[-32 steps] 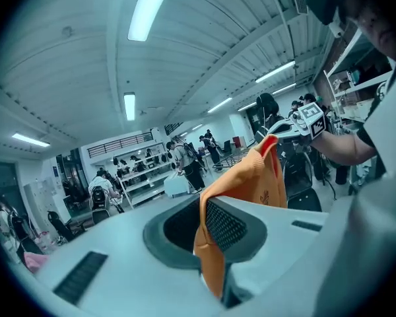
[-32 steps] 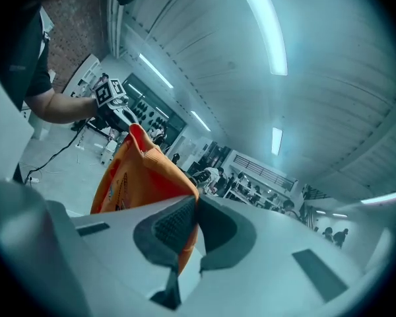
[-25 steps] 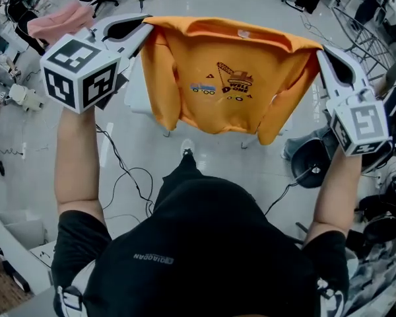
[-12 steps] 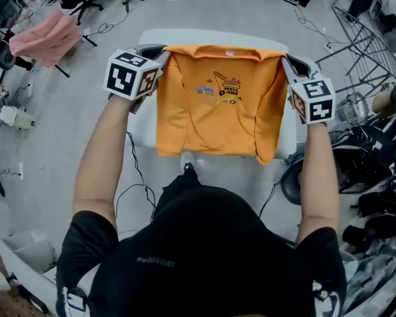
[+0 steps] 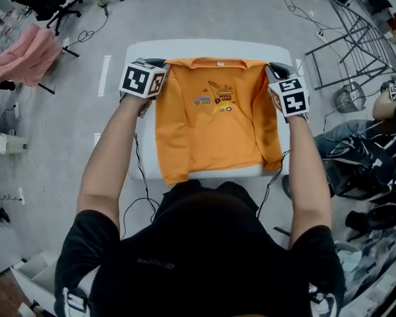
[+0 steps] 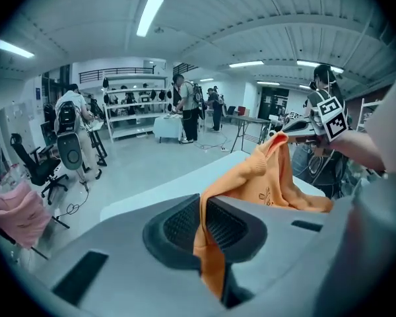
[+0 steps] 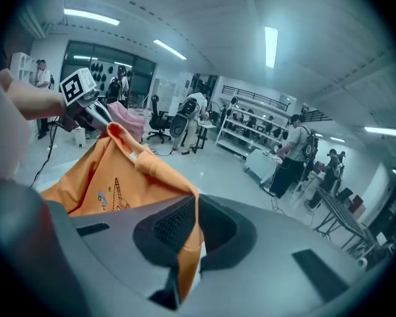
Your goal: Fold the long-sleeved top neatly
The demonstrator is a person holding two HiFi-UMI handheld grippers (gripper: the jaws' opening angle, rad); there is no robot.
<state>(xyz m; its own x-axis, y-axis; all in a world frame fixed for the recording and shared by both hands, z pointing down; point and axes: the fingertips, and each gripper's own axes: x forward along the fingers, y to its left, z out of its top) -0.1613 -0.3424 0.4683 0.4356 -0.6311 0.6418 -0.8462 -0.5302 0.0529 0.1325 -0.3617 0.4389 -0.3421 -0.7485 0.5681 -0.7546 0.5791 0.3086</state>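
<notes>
1. The orange long-sleeved top (image 5: 214,124) is spread print-up over the white desk (image 5: 204,47), with its collar at the far edge and its hem past the near edge.
2. The left claw (image 6: 203,230) and the right claw (image 7: 183,233) are each clenched on a shoulder.
3. Only the gripper views show the fabric pinched between the pads, and the shelves (image 6: 129,104).

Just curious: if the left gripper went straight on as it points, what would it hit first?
The left gripper, shut on the orange top, would probably meet the white table just beyond its jaws; depth is hard to judge.
</notes>
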